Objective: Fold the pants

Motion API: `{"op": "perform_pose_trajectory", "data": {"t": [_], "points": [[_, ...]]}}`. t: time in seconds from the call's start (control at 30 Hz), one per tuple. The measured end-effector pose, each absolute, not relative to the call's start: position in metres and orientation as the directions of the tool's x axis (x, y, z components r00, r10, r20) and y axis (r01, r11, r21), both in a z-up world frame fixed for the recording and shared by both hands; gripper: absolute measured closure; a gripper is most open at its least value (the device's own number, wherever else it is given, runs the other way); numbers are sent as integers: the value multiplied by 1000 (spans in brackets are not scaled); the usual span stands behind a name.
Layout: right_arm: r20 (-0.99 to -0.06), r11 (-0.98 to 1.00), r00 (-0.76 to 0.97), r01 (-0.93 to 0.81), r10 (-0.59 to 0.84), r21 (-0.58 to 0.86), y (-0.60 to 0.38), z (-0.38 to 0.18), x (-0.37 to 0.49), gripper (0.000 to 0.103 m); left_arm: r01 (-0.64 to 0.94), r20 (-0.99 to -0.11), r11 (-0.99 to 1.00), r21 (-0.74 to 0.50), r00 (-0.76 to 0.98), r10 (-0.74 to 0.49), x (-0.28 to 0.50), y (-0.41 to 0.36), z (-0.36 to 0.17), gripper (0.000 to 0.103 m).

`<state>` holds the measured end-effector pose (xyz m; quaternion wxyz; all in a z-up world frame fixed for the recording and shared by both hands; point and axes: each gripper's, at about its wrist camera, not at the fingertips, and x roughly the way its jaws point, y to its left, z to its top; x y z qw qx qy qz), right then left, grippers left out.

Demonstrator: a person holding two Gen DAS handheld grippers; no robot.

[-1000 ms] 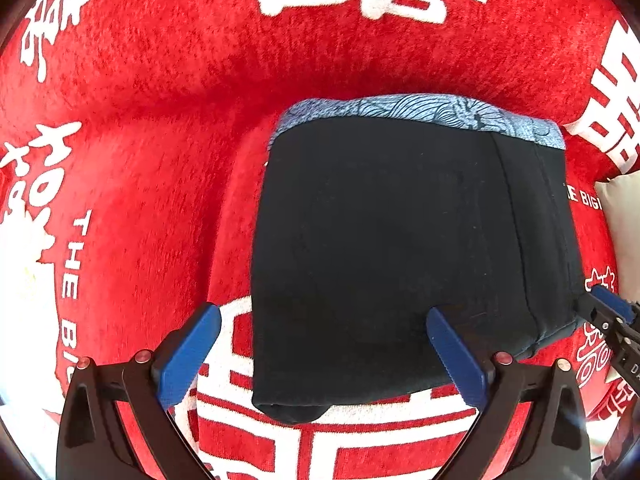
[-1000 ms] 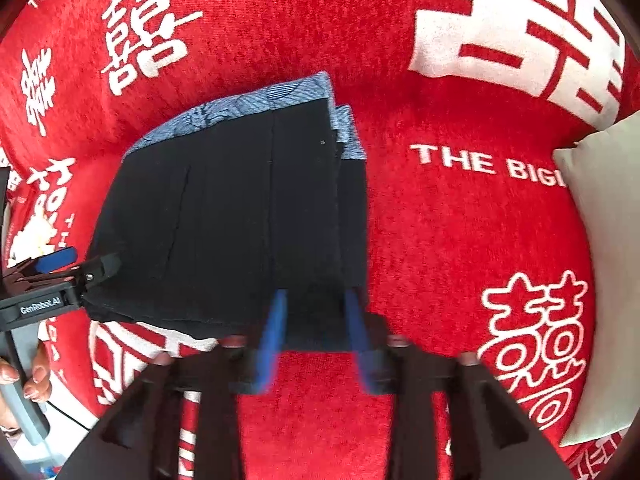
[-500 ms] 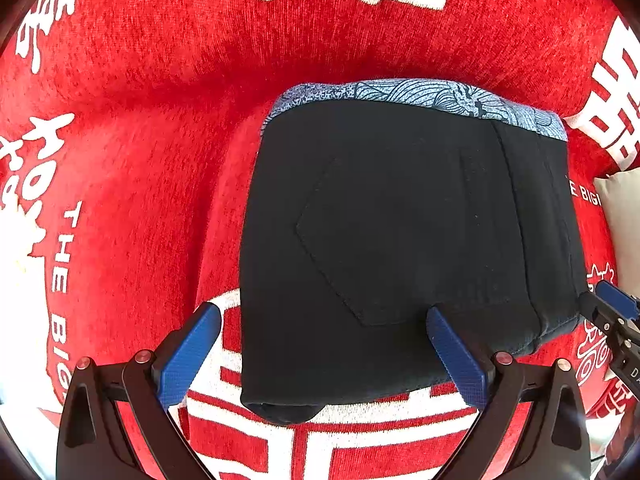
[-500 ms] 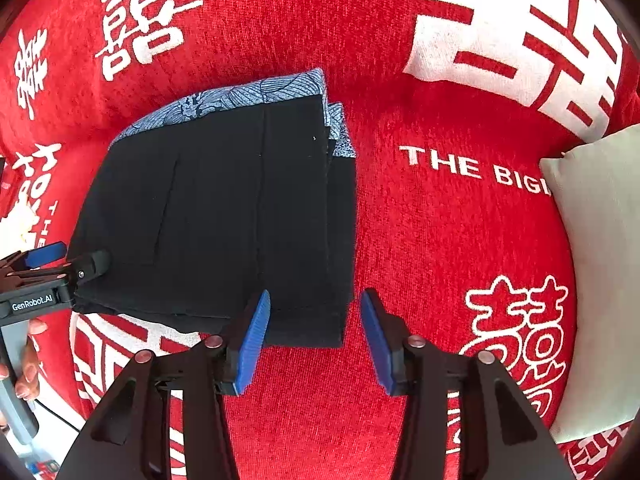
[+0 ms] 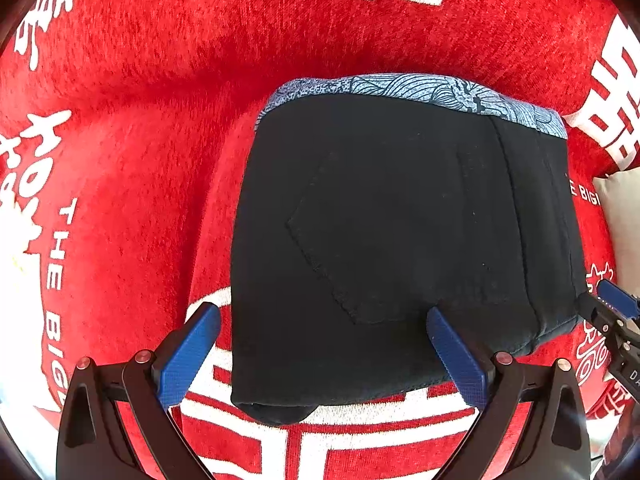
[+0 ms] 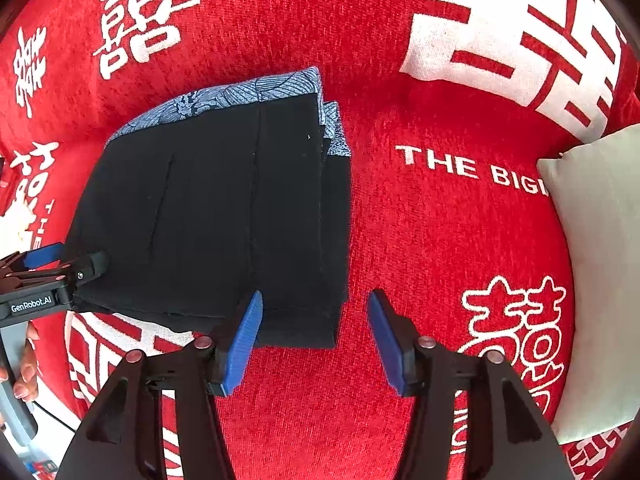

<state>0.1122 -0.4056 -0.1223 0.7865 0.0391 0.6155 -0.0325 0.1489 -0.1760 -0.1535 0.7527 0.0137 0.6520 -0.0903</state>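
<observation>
Pants (image 5: 400, 240) folded, waistband pointing away

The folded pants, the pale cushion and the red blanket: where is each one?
pants (image 6: 224, 216), right wrist view, middle of the black top layer
cushion (image 6: 600, 264), right wrist view, its pale front face
blanket (image 6: 420, 240), right wrist view, bare red part beside the pants

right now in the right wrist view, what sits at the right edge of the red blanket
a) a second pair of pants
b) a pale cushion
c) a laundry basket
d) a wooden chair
b: a pale cushion lies at the right edge of the red blanket, apart from the folded black pants.
</observation>
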Motion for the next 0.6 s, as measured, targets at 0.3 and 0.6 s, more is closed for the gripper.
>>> {"op": "perform_pose_trajectory", "data": {"t": [0.3,0.6], "points": [[-972,996,233,85,1,21,-411,-123,110,35,174,-985,980,-97,125,-120,152,-176,-150,0],[-963,975,219,119,158,187,-441,-122,103,34,186,-974,967,-172,116,-195,164,-160,-135,0]]}}
